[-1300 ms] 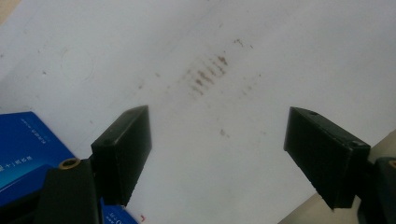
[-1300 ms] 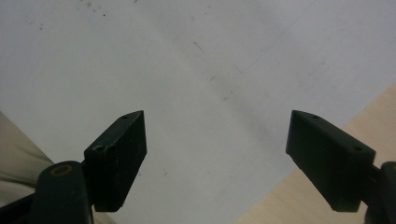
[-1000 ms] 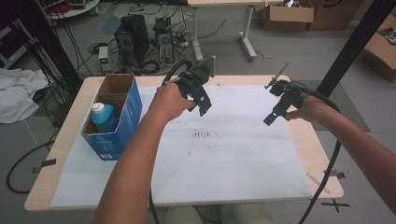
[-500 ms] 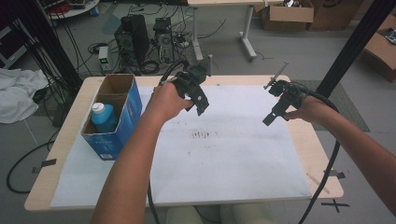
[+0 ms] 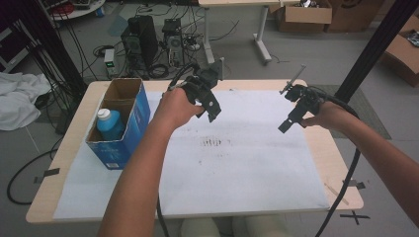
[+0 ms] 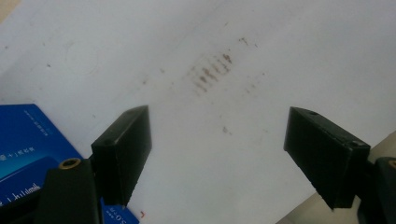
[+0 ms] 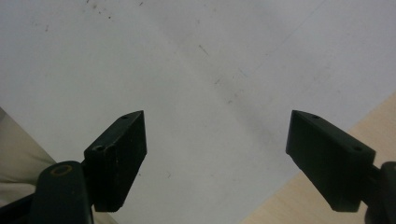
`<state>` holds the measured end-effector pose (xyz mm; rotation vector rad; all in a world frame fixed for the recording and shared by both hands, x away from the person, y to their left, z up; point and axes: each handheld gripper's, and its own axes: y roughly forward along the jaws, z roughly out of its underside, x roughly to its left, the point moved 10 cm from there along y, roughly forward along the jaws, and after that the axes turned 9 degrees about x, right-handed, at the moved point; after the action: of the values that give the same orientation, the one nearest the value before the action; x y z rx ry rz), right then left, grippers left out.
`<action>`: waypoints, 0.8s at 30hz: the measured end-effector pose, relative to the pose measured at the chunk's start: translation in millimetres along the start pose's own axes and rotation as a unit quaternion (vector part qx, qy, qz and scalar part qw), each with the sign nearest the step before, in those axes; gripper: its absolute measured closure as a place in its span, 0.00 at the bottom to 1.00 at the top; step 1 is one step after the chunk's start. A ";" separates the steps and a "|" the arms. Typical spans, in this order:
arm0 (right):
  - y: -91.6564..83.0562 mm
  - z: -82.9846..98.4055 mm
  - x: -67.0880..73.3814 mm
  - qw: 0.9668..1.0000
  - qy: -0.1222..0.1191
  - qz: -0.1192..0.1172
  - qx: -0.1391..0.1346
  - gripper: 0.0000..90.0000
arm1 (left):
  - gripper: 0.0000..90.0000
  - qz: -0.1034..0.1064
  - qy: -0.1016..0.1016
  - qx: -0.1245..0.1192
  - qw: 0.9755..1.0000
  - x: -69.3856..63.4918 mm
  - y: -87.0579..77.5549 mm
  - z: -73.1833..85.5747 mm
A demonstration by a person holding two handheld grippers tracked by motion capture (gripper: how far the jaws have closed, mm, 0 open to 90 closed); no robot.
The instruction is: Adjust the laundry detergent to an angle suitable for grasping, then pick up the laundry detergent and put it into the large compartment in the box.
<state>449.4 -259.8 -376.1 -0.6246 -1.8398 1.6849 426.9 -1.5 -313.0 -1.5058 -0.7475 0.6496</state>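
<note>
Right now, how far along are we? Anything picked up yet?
Nothing looks done. The blue bottle stands inside the blue carton at the table's left. In hand: nothing. The left hand-held gripper and right hand-held gripper hover open and empty over the white sheet. Left, by my guess: reaching for the bottle in the carton, the nearest thing.

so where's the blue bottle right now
In the high view the blue bottle stands inside the blue cardboard box at the table's left side, beyond the left edge of the white paper sheet and left of the left gripper.
</note>
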 end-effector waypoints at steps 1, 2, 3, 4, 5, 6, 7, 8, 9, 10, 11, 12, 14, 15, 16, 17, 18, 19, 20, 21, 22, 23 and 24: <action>-0.5 -0.5 0.8 1.000 0.002 -0.001 0.000 0.22 | 0.27 0.000 0.002 0.000 1.000 0.1 -0.5 0.6; -0.8 -1.2 1.4 1.000 0.000 0.000 -0.001 0.22 | 0.27 0.000 0.000 -0.001 1.000 0.7 -0.6 1.2; -1.2 -1.2 2.2 1.000 -0.001 0.001 0.002 0.22 | 0.27 -0.002 -0.001 0.000 1.000 1.6 -0.5 1.8; -1.5 -1.9 3.2 1.000 -0.002 0.001 0.001 0.22 | 0.27 -0.002 -0.004 -0.001 1.000 1.8 -0.7 2.4; -2.2 -2.2 4.1 1.000 0.000 0.001 -0.001 0.22 | 0.27 -0.002 -0.003 -0.001 1.000 2.2 -1.3 3.0; -2.9 -2.2 4.3 1.000 -0.003 0.002 -0.002 0.22 | 0.27 -0.003 -0.006 -0.004 1.000 1.9 -1.7 3.0; -3.5 -1.7 5.1 1.000 -0.003 0.002 -0.002 0.22 | 0.27 -0.003 -0.003 -0.004 1.000 2.0 -2.4 3.4; -4.0 -1.2 5.8 1.000 -0.001 0.002 -0.001 0.22 | 0.27 -0.001 -0.004 -0.004 1.000 1.4 -2.9 3.6; -4.2 -1.3 4.9 1.000 -0.005 0.003 -0.004 0.22 | 0.27 -0.001 -0.004 -0.004 1.000 1.5 -2.8 3.6; -4.8 -0.6 4.1 1.000 -0.003 0.003 -0.002 0.22 | 0.27 -0.002 -0.005 -0.004 1.000 1.9 -2.2 3.3; -5.0 -0.8 3.0 1.000 -0.001 0.003 -0.004 0.22 | 0.27 -0.002 -0.007 -0.005 1.000 1.9 -1.8 3.0; -5.1 -0.6 2.8 1.000 0.000 0.003 -0.004 0.22 | 0.27 -0.003 -0.005 -0.003 1.000 2.2 -1.5 3.1; -5.1 -0.4 3.0 1.000 -0.001 0.002 -0.003 0.22 | 0.27 -0.002 -0.002 0.000 1.000 1.1 -1.5 2.6; -4.9 -0.7 3.2 1.000 -0.002 0.002 -0.003 0.22 | 0.27 -0.002 0.000 0.002 1.000 1.2 -1.6 2.6; -4.9 -0.9 3.2 1.000 -0.002 0.003 -0.003 0.22 | 0.27 -0.001 -0.003 -0.001 1.000 0.6 -1.3 1.7; -5.1 -1.1 3.3 1.000 -0.002 0.002 -0.003 0.22 | 0.27 -0.002 -0.002 0.000 1.000 0.7 -1.0 1.5; -5.2 -1.2 3.4 1.000 -0.001 0.002 -0.003 0.22 | 0.27 -0.002 -0.002 0.001 1.000 0.6 -0.7 1.3; -5.2 -1.2 3.4 1.000 -0.002 0.002 -0.003 0.22 | 0.27 -0.002 -0.002 0.001 1.000 0.5 -0.6 1.1; -5.4 -1.1 3.3 1.000 -0.001 0.002 -0.003 0.22 | 0.27 -0.001 -0.001 0.000 1.000 0.4 -0.4 0.7; -5.3 -1.1 2.9 1.000 0.000 0.002 -0.003 0.22 | 0.27 -0.001 -0.002 0.000 1.000 0.5 -0.2 0.6; -5.1 -1.1 2.3 1.000 0.000 0.002 -0.002 0.22 | 0.27 -0.003 0.000 0.003 1.000 1.6 0.0 1.0; -4.8 -1.2 1.7 1.000 0.000 0.004 -0.002 0.22 | 0.27 -0.003 0.000 0.002 1.000 1.4 0.1 1.0; -4.8 -1.2 2.3 1.000 0.001 0.003 -0.002 0.22 | 0.27 -0.001 -0.002 -0.002 1.000 0.7 0.5 0.6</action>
<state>448.8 -257.8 -371.1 -0.6328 -1.8422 1.6845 426.9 -0.6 -313.5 -1.5065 -0.7537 0.6495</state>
